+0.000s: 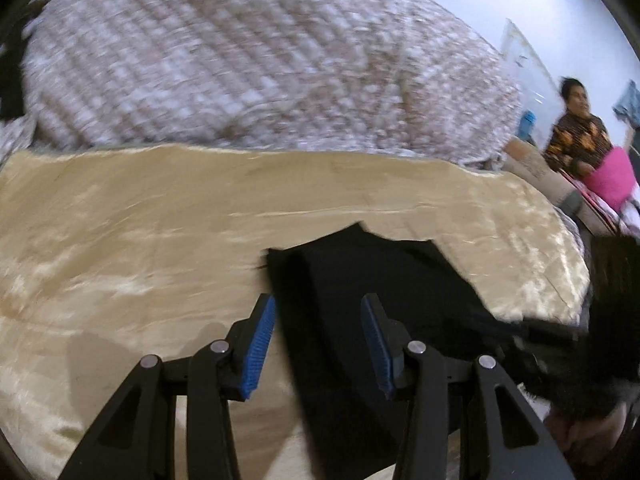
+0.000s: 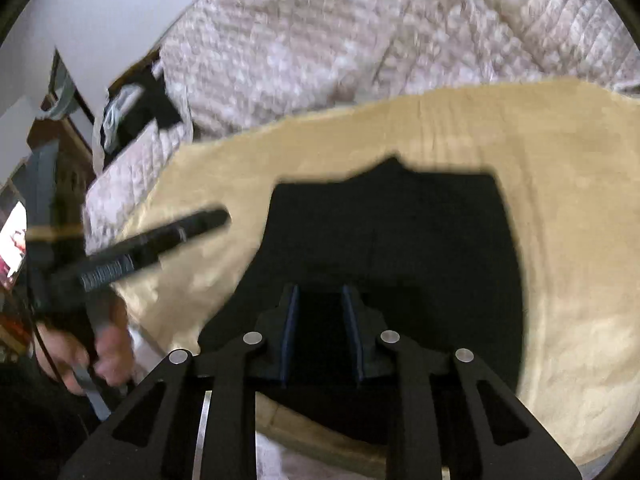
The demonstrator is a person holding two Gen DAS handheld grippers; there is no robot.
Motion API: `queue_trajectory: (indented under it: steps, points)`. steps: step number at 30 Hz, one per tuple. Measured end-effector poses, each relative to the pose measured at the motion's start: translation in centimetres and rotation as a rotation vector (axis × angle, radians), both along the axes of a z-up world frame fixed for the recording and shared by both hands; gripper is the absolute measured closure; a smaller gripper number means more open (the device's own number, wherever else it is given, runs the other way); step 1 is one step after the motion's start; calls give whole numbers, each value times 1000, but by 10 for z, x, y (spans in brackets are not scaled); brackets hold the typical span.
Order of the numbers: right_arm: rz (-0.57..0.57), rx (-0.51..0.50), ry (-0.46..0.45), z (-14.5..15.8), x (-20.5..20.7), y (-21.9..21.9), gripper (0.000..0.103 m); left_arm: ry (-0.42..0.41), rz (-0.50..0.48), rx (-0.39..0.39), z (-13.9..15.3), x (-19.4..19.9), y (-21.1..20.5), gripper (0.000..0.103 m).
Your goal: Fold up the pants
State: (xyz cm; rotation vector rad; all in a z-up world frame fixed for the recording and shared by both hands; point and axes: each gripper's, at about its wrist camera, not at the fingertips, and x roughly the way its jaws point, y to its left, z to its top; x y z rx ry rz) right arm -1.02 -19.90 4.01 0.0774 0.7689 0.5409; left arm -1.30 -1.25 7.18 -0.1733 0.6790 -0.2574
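Note:
Black pants (image 2: 392, 240) lie folded into a compact block on a tan satin cloth (image 2: 560, 200); they also show in the left wrist view (image 1: 360, 280). My left gripper (image 1: 318, 308) is open, hovering over the pants' left edge, with blue pads (image 1: 260, 344) apart. It shows from the side in the right wrist view (image 2: 192, 226), held by a hand. My right gripper (image 2: 320, 294) is open with a narrow gap, above the pants' near part, holding nothing I can see.
A quilted pinkish bedspread (image 1: 240, 60) lies beyond the tan cloth (image 1: 120, 220). A person in a patterned top (image 1: 580, 132) sits at the right with a pink item. Clutter and furniture (image 2: 132, 112) stand at the bed's left side.

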Motion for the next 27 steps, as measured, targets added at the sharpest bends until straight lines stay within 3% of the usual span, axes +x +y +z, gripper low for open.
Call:
queue_trajectory:
  steps: [4,9,12,18,27]
  points:
    - [-93,-71,28,7,38,-13,80,-2,-84,28,-4,17,-28,55]
    - [-139,-154,107,-16,87,-19,80,105,-47,67,-36,30,-29,53]
    - [-169,-90,133,-20,93,-32,81,104,-41,51,-34,27,-24,53]
    - [-191,-75,74,-7,70,-41,81,94,-17,73,-30,20,-22,53]
    - [-146,-143,-43,1,-6,-27,78,16,-57,96,-13,-22,-28,54]
